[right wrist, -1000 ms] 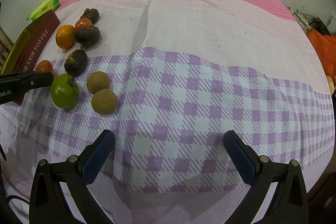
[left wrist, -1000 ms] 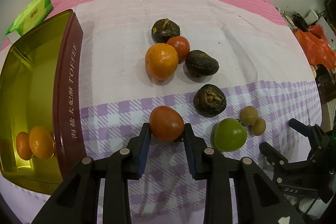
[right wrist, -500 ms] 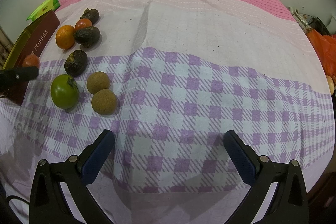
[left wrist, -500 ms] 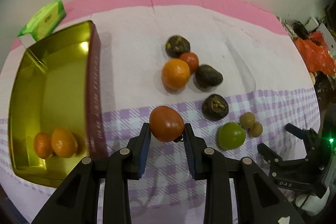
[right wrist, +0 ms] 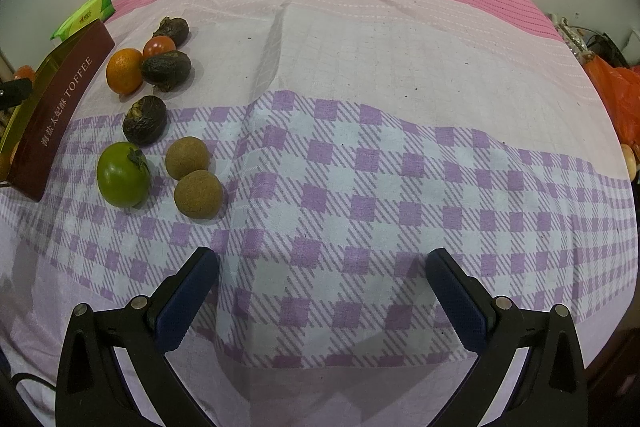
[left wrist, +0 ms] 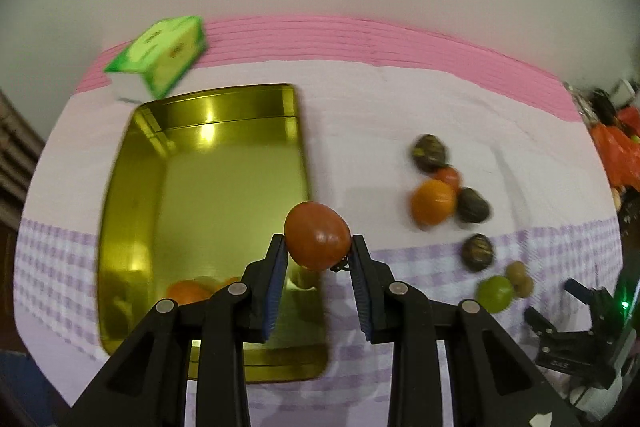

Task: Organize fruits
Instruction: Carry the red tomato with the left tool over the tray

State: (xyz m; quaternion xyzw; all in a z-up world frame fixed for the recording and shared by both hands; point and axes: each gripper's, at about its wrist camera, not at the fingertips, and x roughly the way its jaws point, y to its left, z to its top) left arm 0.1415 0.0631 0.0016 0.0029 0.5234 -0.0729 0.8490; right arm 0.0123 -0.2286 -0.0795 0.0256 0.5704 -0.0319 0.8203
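Between the two blue pads of my left gripper (left wrist: 318, 255) sits a red tomato (left wrist: 317, 235), squeezed on both sides and held up in the air by the right edge of the gold tin (left wrist: 120, 187). I think the tomato is light, smooth and a bit soft, so a hard squeeze could burst it, and its shiny skin could slip. Holding it across its fat middle, like now, looks like the best way. Down in the tin I see a small orange fruit (left wrist: 188, 293), partly hidden by the gripper, so I should set the tomato next to it, not on top. A green box (left wrist: 160, 57) sits behind the tin, out of the way. Off to the right on the cloth (left wrist: 360, 131) lie more fruits, well apart from the tin. From my right wrist view, my right gripper (right wrist: 322, 291) is wide open with nothing in it, above bare checked cloth. On the left are an orange (right wrist: 124, 71), a small red tomato (right wrist: 159, 45), three dark wrinkly fruits (right wrist: 166, 67), a green tomato (right wrist: 122, 174) and two brown round fruits (right wrist: 198, 192). The tin's brown side (right wrist: 64, 111) stands just beside them. Nothing blocks the way there.
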